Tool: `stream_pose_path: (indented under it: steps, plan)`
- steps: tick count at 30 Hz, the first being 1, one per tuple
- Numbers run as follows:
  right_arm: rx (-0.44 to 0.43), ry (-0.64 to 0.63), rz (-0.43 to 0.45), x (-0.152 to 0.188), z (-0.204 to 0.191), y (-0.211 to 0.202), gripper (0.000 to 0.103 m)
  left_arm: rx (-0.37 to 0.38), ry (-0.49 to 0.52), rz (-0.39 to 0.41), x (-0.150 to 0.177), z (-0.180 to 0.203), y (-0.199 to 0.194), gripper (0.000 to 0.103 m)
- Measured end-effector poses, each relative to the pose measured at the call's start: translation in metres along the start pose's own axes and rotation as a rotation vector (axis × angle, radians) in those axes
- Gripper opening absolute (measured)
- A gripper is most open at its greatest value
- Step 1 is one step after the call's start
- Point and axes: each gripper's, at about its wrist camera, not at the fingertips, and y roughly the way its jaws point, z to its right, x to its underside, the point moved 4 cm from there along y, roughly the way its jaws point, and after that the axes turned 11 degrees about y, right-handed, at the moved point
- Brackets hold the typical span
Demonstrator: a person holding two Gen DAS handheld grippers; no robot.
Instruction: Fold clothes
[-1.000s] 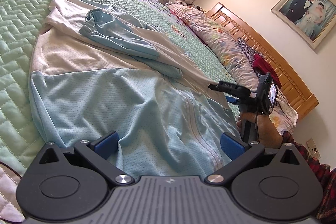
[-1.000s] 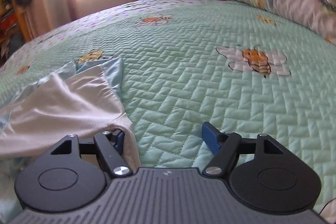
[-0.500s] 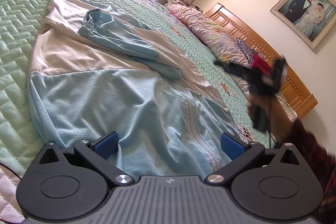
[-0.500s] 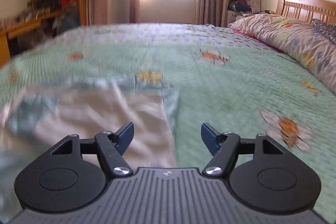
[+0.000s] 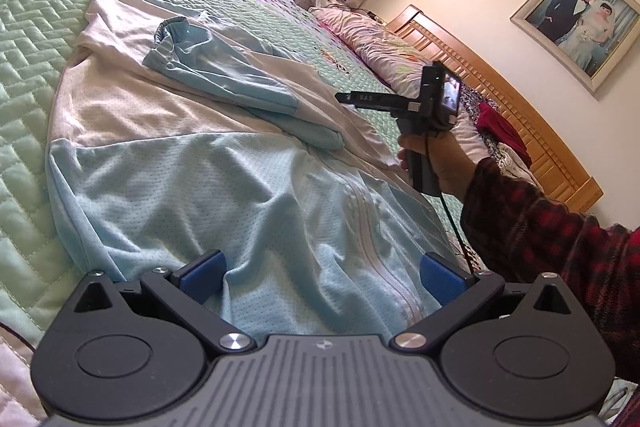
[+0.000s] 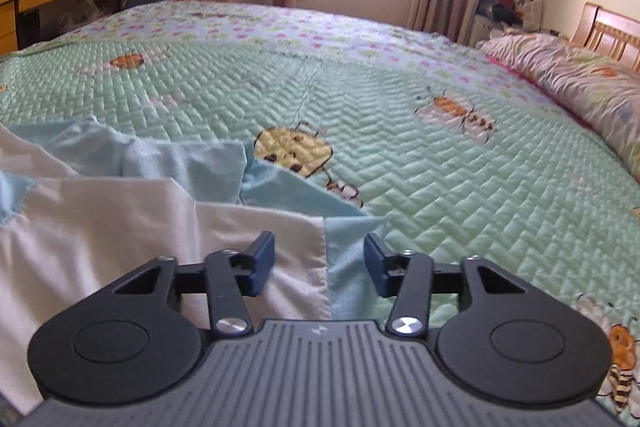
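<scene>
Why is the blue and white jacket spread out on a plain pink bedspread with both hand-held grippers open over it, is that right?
Not quite: the bedspread is green and quilted, with bees stitched on it, as the right wrist view shows. The rest holds: the blue and white jacket lies spread on it, and the left hand-held gripper and right hand-held gripper are open over the cloth.

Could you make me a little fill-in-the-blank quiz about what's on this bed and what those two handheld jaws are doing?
1. The light blue and white garment lies spread on a quilted ____ bedspread.
2. The left gripper has its jaws wide ____ over the blue fabric.
3. The right gripper, its jaws just narrowing yet not pinching, sits over the garment's ____.
4. The right hand emerges from a red ____ sleeve.

Missing words: green; open; edge; plaid
</scene>
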Motion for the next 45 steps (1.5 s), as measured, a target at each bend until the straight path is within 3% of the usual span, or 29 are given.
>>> stream_pose_path:
  steps: [2,6,10,14,21,24,25,27,29,31,32,36,39,40,42,45]
  plan:
    - [-0.019,0.000,-0.019,0.002,-0.001,0.007,0.032,0.001,0.001,0.002,0.000,0.000,0.000,0.102]
    - [-0.044,0.083,-0.028,0.004,0.009,0.012,0.029,-0.001,0.008,0.004,0.001,0.001,0.001,0.102]
    - [-0.066,0.128,-0.042,0.005,0.017,0.014,0.006,-0.003,0.017,0.007,0.001,0.002,0.002,0.102]
    - [-0.043,0.073,-0.039,0.004,0.011,0.013,0.005,-0.002,0.017,0.010,0.001,0.001,0.002,0.102]
    - [0.118,0.074,0.009,-0.002,0.036,0.010,0.004,-0.001,0.020,0.012,0.002,0.000,0.002,0.102]
    - [0.142,0.083,0.011,0.002,0.043,0.012,0.005,-0.001,0.020,0.012,0.002,0.000,0.002,0.102]
    - [0.088,0.137,0.014,0.002,0.047,0.011,0.007,-0.001,0.020,0.012,0.001,0.000,0.002,0.102]
    - [0.060,0.202,0.078,-0.002,0.054,0.000,0.016,0.000,0.020,0.012,0.001,0.000,0.002,0.102]
    - [0.119,0.209,0.143,-0.006,0.060,-0.015,0.038,0.001,0.020,0.012,0.002,0.000,0.002,0.102]
    - [0.135,0.248,0.165,-0.007,0.066,-0.031,0.040,0.003,0.019,0.013,0.002,-0.001,0.001,0.102]
    - [0.098,0.290,0.164,-0.007,0.068,-0.039,0.040,0.004,0.017,0.013,0.002,-0.001,0.001,0.102]
    - [-0.189,0.534,0.088,0.004,0.075,-0.054,0.040,0.010,0.001,0.019,0.001,-0.003,0.001,0.102]
    - [-0.228,0.614,-0.060,0.028,0.083,-0.036,0.040,0.009,-0.006,0.020,0.001,-0.003,0.001,0.102]
    - [-0.170,0.609,-0.098,0.036,0.089,-0.029,0.030,0.007,-0.006,0.019,0.000,-0.003,0.001,0.102]
    - [-0.188,0.618,-0.045,0.036,0.094,-0.037,0.030,0.004,-0.010,0.018,0.000,-0.002,0.001,0.102]
    - [-0.282,0.616,0.027,0.024,0.077,-0.060,0.033,0.001,-0.022,0.019,-0.001,-0.003,0.000,0.102]
